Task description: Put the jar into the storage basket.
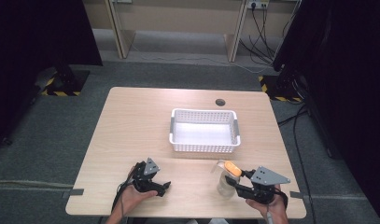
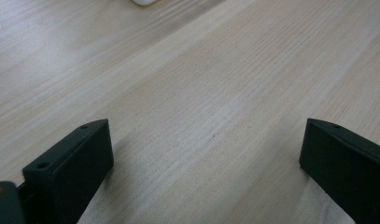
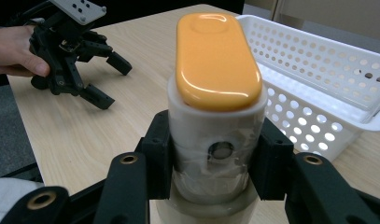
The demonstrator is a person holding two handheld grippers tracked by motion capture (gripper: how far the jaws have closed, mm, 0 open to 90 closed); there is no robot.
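White perforated basket (image 1: 204, 130), mid-worktop (image 1: 131, 126): rectangular, with bare white floor.

Bottle (image 1: 226, 178), near edge of worktop, just in front of the basket's right corner: upright, translucent whitish body, white collar, glossy orange oval cap (image 3: 217, 53).

Right gripper (image 1: 238, 182): jaws closed on the bottle just below the collar, one at each side.

Left gripper (image 1: 160, 186): held low at the near left, jaws spread wide over bare wood, gripping nothing.
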